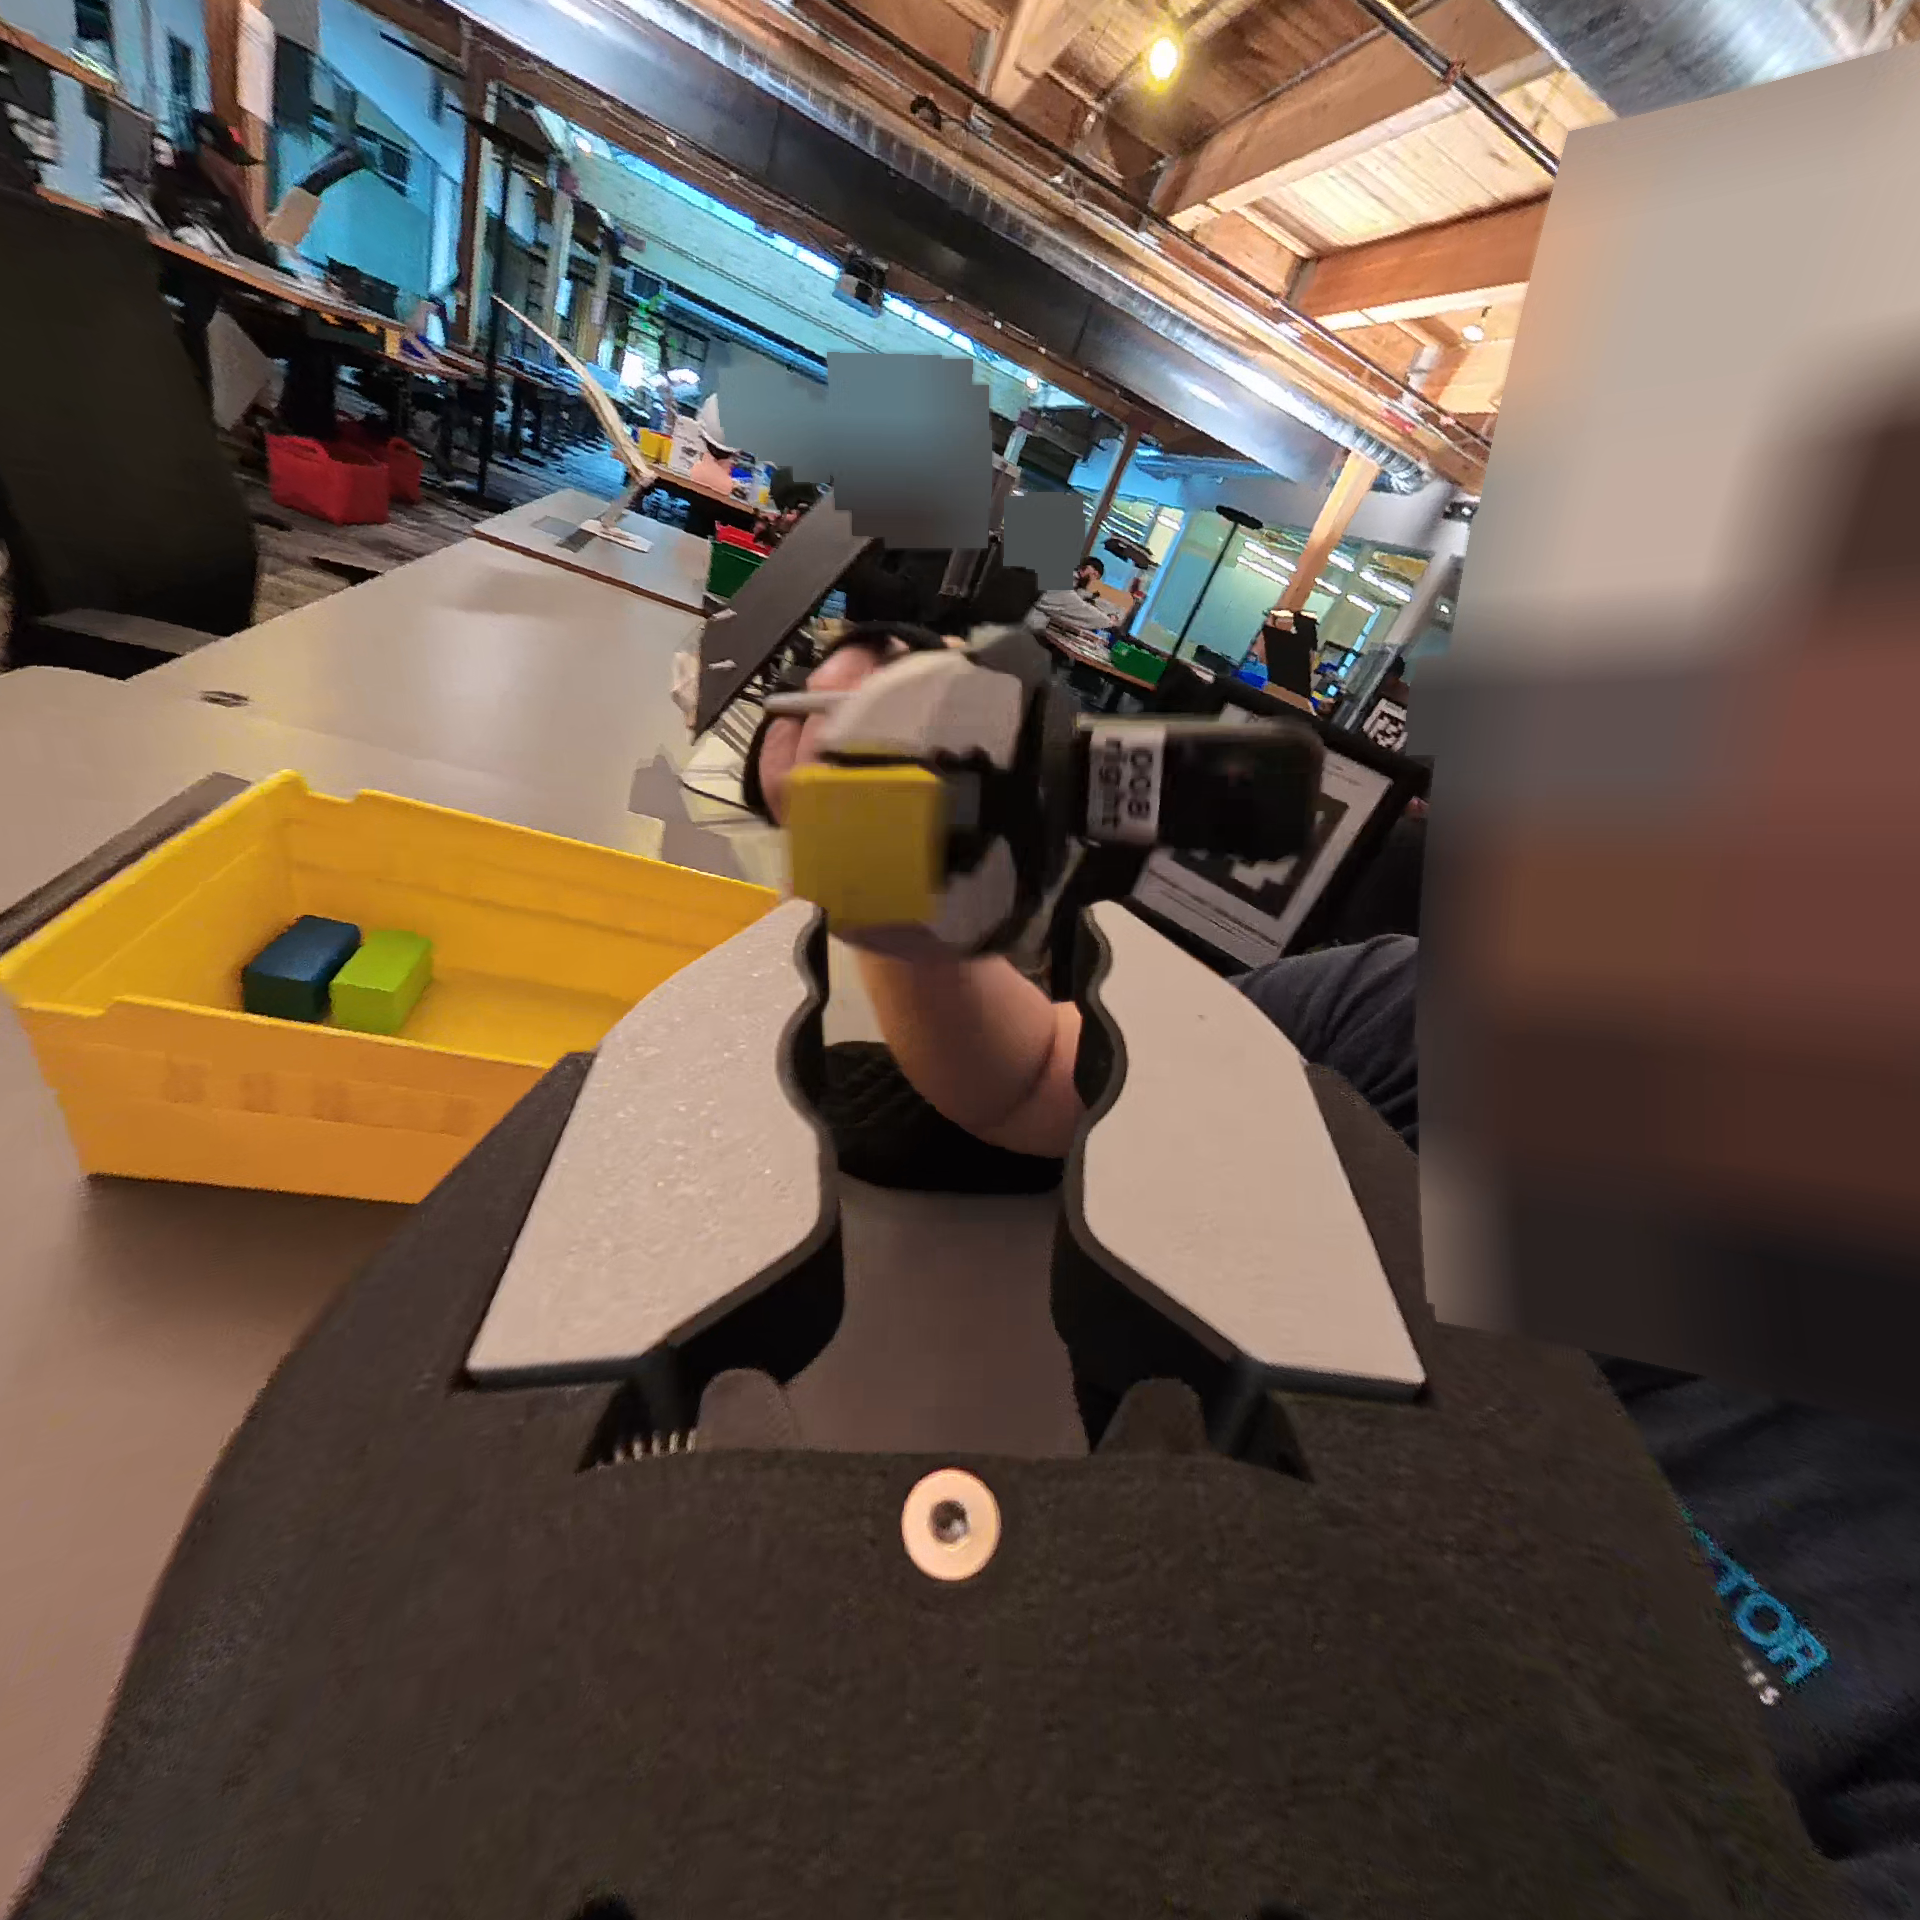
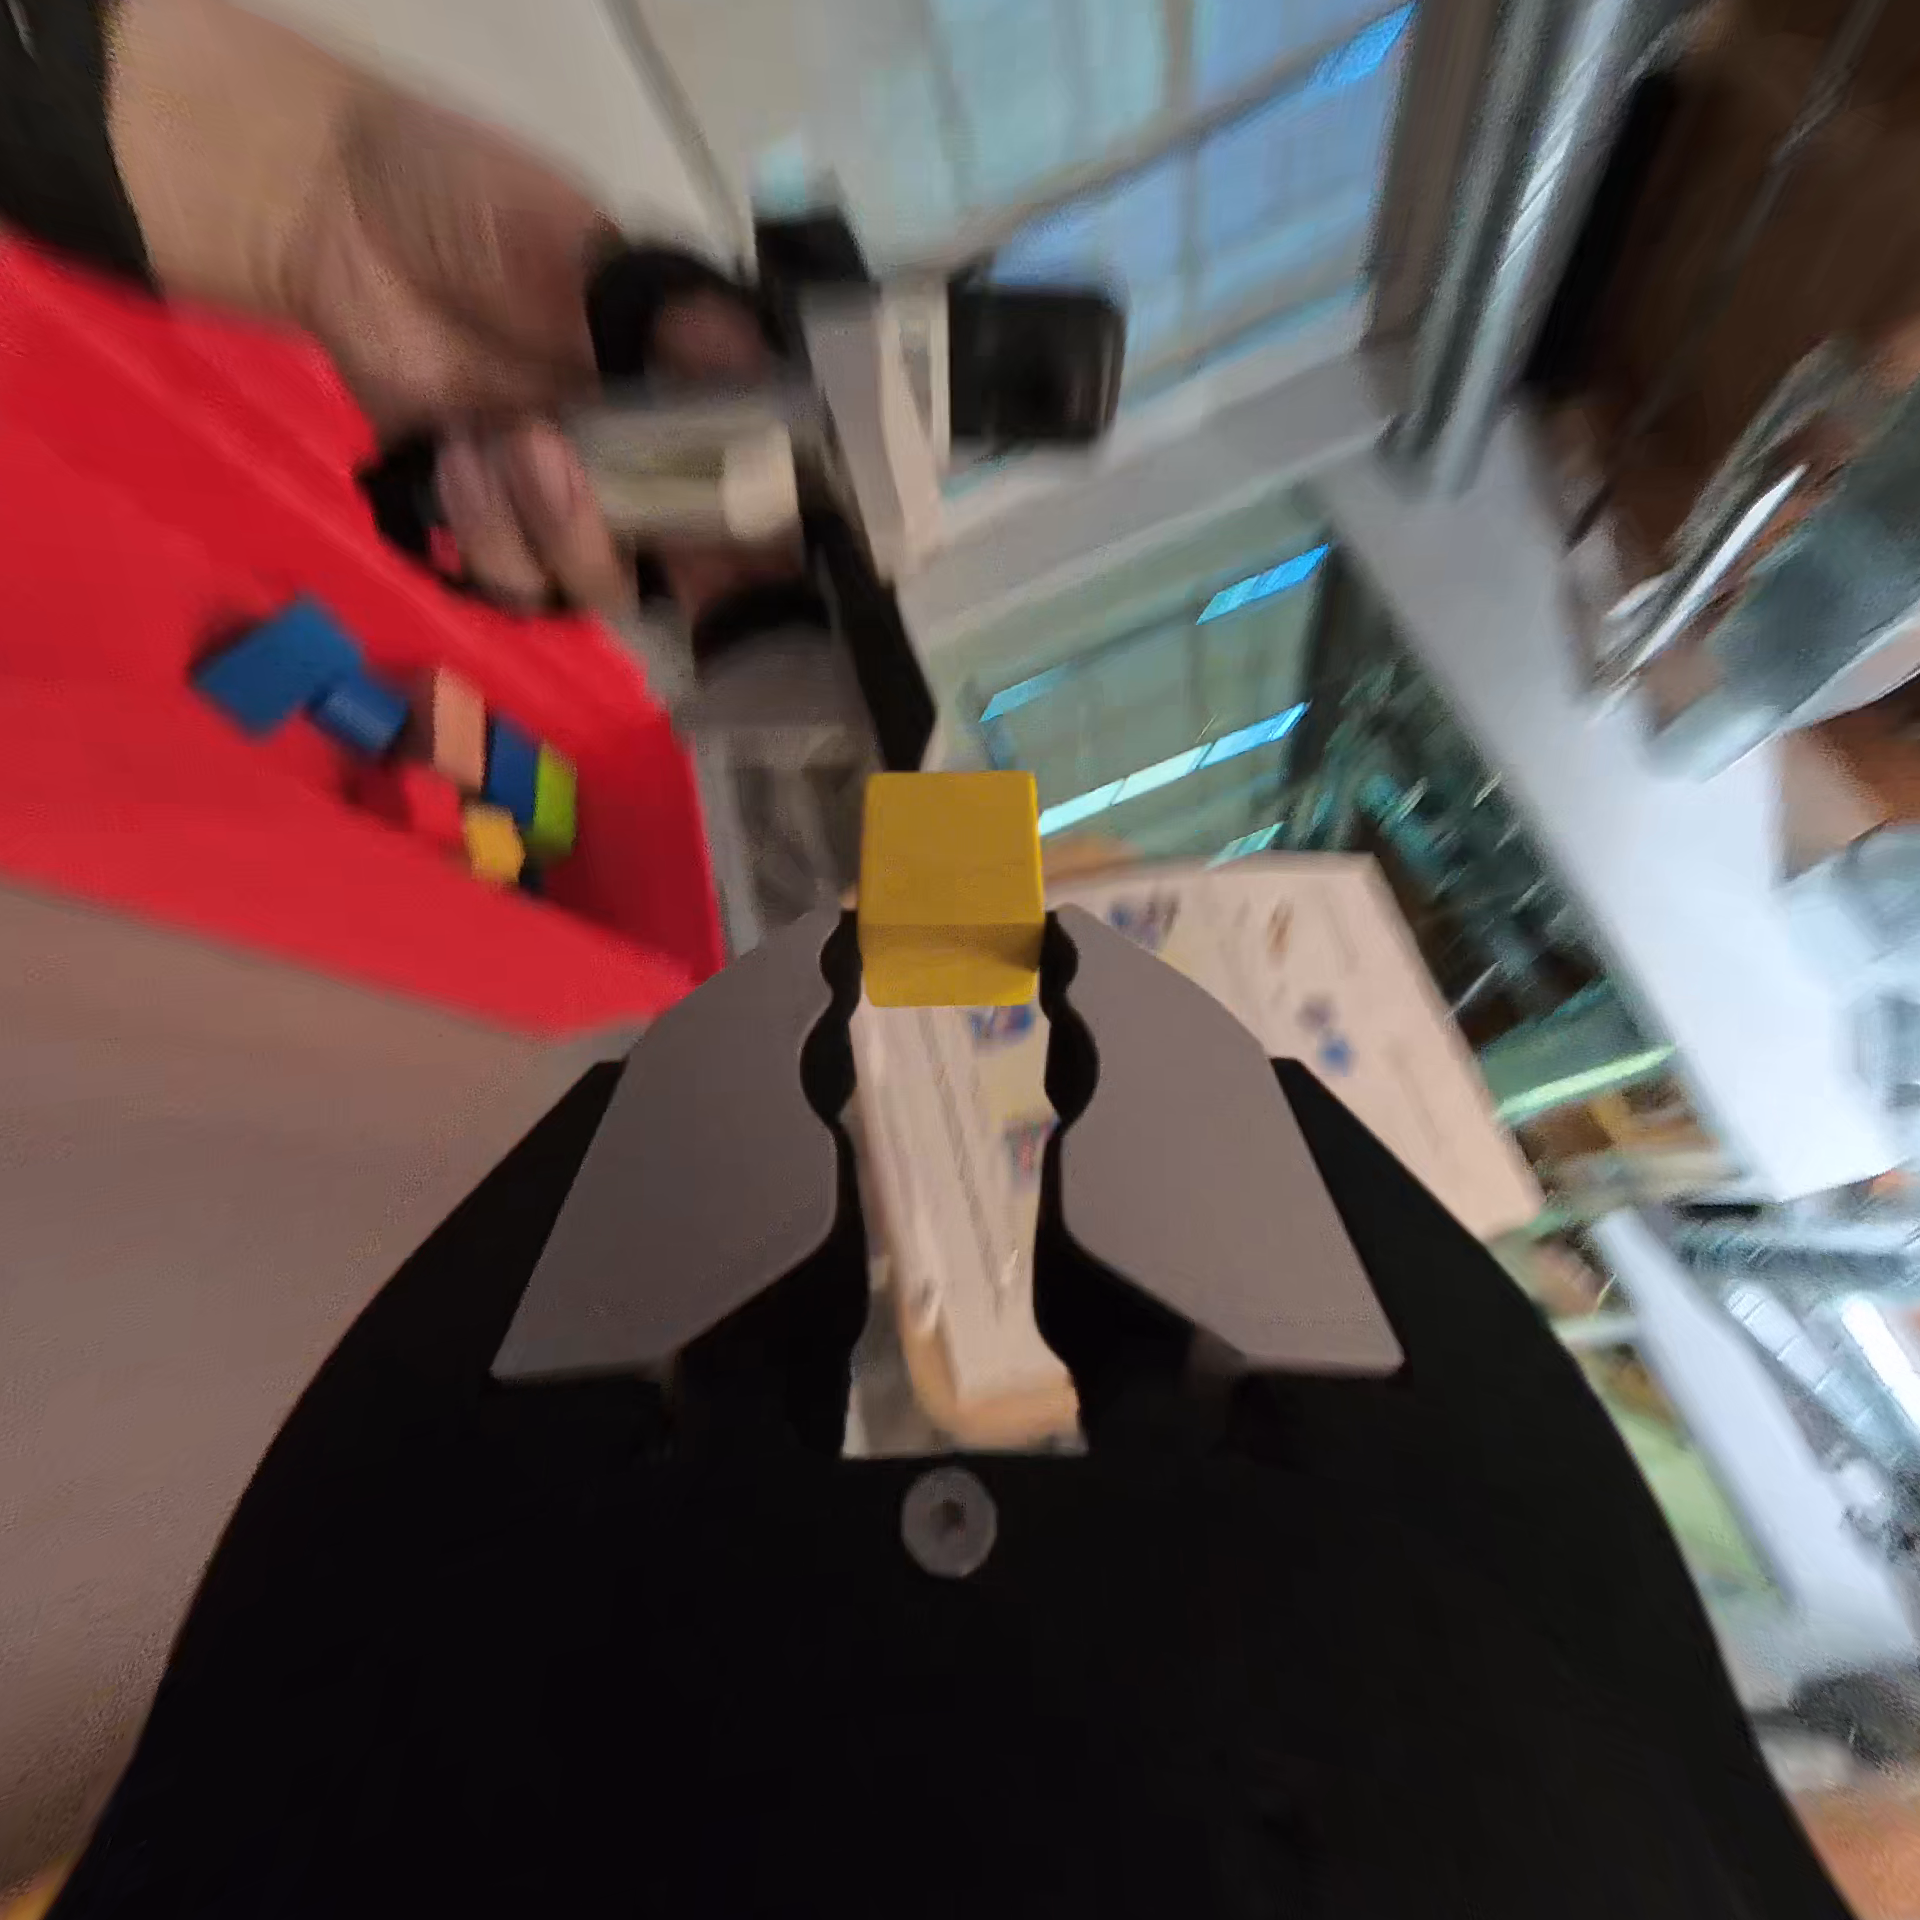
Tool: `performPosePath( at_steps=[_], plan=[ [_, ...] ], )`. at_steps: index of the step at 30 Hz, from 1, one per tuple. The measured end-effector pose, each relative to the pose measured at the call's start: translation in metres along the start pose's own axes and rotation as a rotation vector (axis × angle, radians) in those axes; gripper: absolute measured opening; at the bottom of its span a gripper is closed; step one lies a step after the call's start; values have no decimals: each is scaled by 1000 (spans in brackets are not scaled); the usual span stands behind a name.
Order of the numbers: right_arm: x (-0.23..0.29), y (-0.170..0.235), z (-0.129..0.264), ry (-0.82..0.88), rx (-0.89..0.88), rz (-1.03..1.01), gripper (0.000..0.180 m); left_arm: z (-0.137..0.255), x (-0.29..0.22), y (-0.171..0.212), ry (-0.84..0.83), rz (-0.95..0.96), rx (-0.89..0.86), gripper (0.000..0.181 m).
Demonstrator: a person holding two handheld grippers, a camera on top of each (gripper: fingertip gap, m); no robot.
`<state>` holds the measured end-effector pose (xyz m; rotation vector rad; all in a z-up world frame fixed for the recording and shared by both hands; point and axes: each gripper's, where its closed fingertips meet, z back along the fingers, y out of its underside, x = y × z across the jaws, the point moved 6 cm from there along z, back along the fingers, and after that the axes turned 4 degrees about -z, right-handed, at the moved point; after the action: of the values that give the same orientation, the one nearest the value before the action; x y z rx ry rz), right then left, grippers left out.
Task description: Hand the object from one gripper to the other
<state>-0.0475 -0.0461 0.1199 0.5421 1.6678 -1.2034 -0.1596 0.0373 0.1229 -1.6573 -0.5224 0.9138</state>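
Observation:
A yellow block (image 2: 951, 883) is clamped between the tips of my right gripper (image 2: 951, 945), which holds it up in the air. In the left wrist view the same yellow block (image 1: 864, 852) shows in the right gripper (image 1: 857, 840), just beyond and above my left gripper (image 1: 951, 925). The left gripper is open and empty, its jaws apart, pointing toward the block without touching it. The right wrist view is heavily blurred.
A yellow bin (image 1: 208, 1101) on the grey table (image 1: 436, 644) at left holds a dark blue block (image 1: 299, 966) and a green block (image 1: 382, 979). A red bin (image 2: 208, 520) with several coloured blocks (image 2: 478, 769) shows at left. A person's hand (image 2: 488, 436) is above it.

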Motion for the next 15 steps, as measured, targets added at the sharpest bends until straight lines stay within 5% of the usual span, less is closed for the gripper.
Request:
performPosePath(
  at_steps=[4, 8, 15],
  plan=[
    [-17, 99, 47, -380, 554, -442, 34, 24, 7, -7, -174, -50, -7, 43],
    [8, 209, 84, -473, 1012, -387, 34, 31, 4, -6, -259, -114, 74, 43],
    [56, 277, 104, -704, 1369, -510, 34, 35, -5, -5, -268, -139, 124, 40]
  ],
)
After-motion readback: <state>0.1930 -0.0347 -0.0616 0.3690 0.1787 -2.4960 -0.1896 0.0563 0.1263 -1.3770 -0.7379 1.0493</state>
